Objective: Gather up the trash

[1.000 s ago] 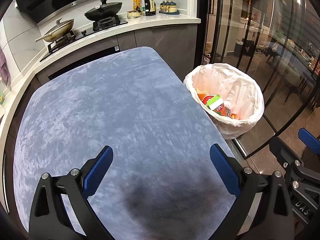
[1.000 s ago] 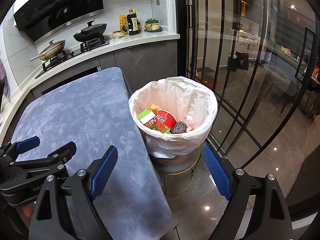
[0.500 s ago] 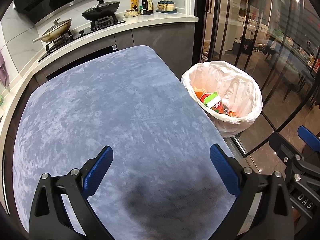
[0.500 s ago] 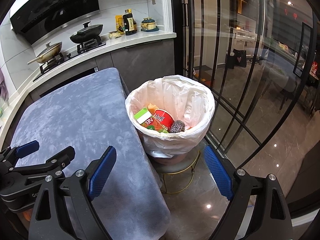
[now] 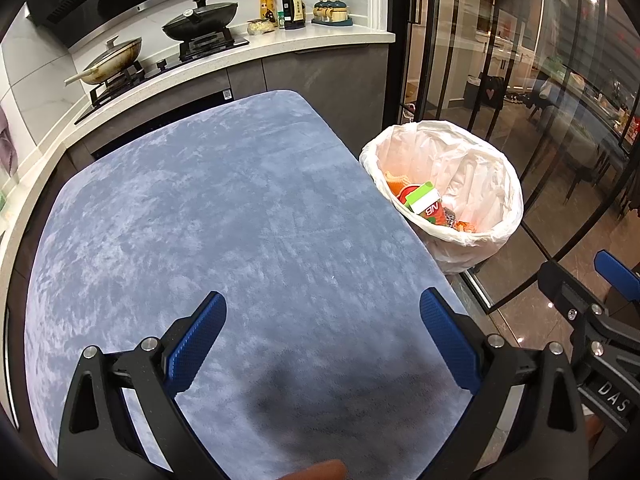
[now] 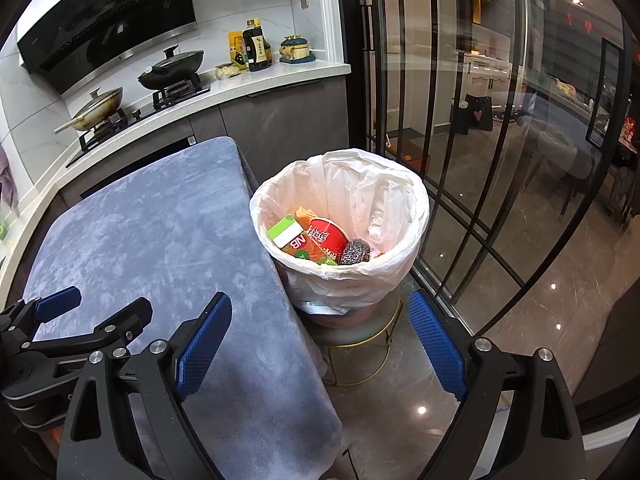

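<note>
Both grippers wide open, trash sits in the bin.
Left gripper [image 5: 322, 338] hangs over the blue bench [image 5: 224, 216], fingers spread and holding nothing; right gripper [image 6: 320, 338] likewise, straddling the bench edge. Bin [image 6: 416, 216] stands just beside the bench. Only the right view shows the scourer [image 6: 356, 252], red cup [image 6: 330, 236] and gold stool [image 6: 360, 344]; carton [image 6: 298, 242] shows in both.

blue-grey table [image 5: 224, 216], two woks [image 5: 199, 24], sauce bottle [image 6: 254, 49]

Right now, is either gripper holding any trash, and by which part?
Nothing is held. The left gripper and right gripper are both open and empty.
</note>
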